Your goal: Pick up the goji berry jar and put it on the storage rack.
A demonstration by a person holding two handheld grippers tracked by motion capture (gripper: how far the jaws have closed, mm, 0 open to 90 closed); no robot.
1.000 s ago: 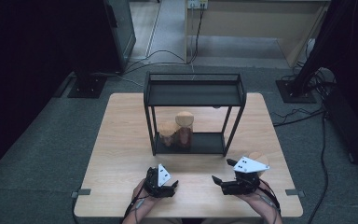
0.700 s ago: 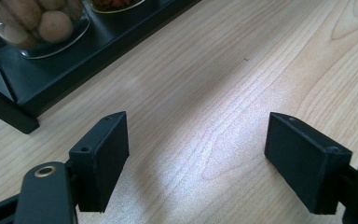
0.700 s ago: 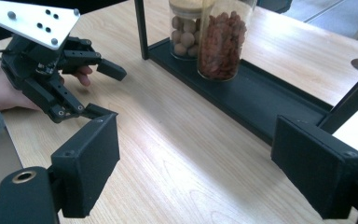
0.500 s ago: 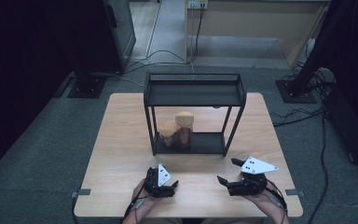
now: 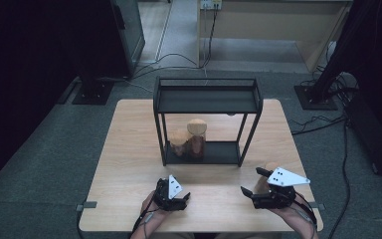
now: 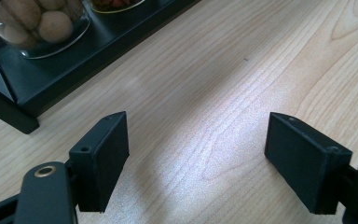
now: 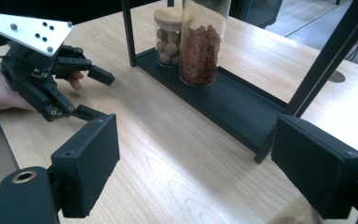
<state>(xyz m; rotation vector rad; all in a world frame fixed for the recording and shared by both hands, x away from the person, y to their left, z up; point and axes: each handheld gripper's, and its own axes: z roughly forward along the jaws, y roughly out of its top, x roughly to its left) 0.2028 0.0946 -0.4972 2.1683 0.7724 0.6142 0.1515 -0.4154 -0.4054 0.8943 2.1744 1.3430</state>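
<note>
I have both grippers low over the near edge of the wooden table [image 5: 129, 144], and neither holds anything. My left gripper [image 5: 181, 198] sits at the near left, its jaws standing apart over bare wood; in the left gripper view [image 6: 196, 158] I see only table grain between the two black pads, with the corner of the rack's bottom shelf up at the top left. My right gripper [image 5: 252, 185] is at the near right, well apart from the left one, with its grey three-cornered plate on top and its jaws spread; in the right gripper view [image 7: 193, 172] nothing lies between the pads, and the left gripper [image 7: 100, 95] shows farther off at the upper left with a hand behind it. The black metal rack [image 5: 206, 102] stands in the middle of the table, beyond both grippers. On its bottom shelf are two glass jars with light wooden lids, just beside each other: a short jar [image 5: 178, 144] on the left, filled with round pale-brown balls, and a tall jar [image 5: 196, 138] on the right, filled with reddish dried pieces. Both jars stand upright toward the left end of the shelf. The rack's top shelf is a shallow dark tray.
</note>
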